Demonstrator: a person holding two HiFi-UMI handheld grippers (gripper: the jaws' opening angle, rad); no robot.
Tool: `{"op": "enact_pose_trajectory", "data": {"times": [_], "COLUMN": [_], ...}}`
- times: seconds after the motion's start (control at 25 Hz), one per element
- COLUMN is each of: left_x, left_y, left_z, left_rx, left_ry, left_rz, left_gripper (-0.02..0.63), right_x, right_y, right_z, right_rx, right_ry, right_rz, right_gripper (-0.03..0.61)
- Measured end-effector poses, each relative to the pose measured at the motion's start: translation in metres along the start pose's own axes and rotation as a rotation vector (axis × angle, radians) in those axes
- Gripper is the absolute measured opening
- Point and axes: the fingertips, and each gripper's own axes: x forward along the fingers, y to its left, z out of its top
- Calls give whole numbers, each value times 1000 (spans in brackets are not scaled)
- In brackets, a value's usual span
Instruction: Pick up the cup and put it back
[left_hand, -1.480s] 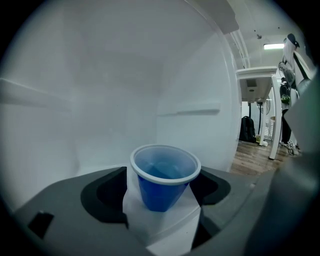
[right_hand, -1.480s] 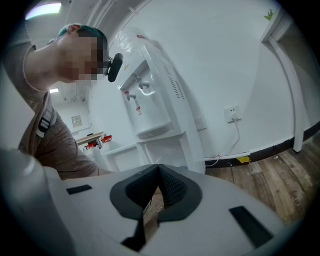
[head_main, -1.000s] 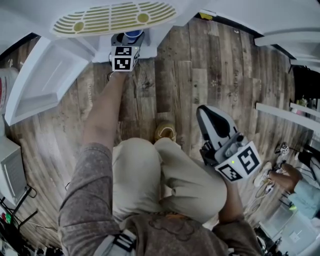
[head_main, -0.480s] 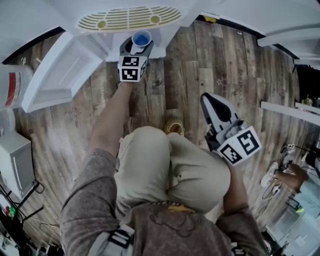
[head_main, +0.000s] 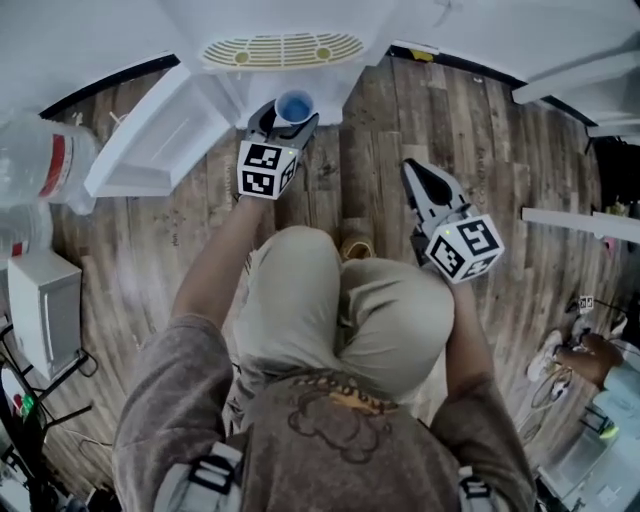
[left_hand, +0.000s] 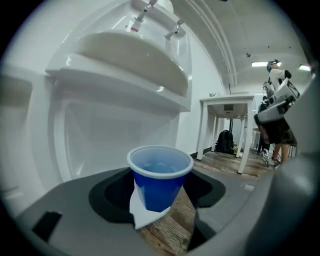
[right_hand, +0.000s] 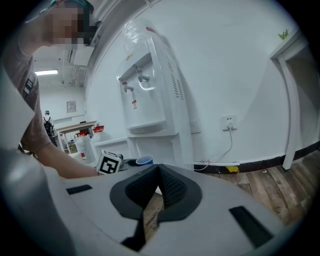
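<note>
Left gripper view: my left gripper (left_hand: 159, 192) clasps the blue cup (left_hand: 160, 172), upright at frame centre, with the white dispenser (left_hand: 125, 60) beyond at upper left. My right gripper (right_hand: 159, 172) is clenched, empty.

— What stands against the wall?
— A white water dispenser (right_hand: 145, 95), with two taps (right_hand: 142, 78) above a slotted drip tray (head_main: 283, 50). Its lower door (head_main: 160, 135) hangs open over the wood-plank floor (head_main: 370, 150).
— And around it?
— A clear water bottle (head_main: 40, 165) with a red label, and a pale box (head_main: 45, 310) near that. A wall socket (right_hand: 228, 120) with a white cable (right_hand: 230, 145) trailing down. Farther off, a white table (left_hand: 227, 107), with a dark backpack (left_hand: 223, 141) seen between its legs.
</note>
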Motion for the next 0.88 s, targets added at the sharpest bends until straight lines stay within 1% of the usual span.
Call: {"op": "enact_pose_trajectory", "data": {"times": [0.2, 0.4, 0.64, 0.8, 0.88], "left_x": [-43, -87, -129, -148, -157], "left_y": [-26, -40, -49, -57, -58], "left_z": [27, 54, 70, 70, 69], "left_rx": [38, 90, 32, 27, 16], "left_ry": [19, -7, -29, -23, -24], "left_rz": [-43, -56, -38, -21, -8], "left_gripper": [301, 299, 301, 301, 301], "right_x": [10, 22, 29, 32, 34], "right_y": [0, -5, -7, -15, -13], "right_z": [-1, 0, -4, -5, -5], "right_rx": [-17, -30, -11, 47, 50], "right_ry": [20, 29, 36, 18, 19], "right_rz": [6, -14, 0, -9, 2], "right_gripper": [2, 2, 2, 2, 2]}}
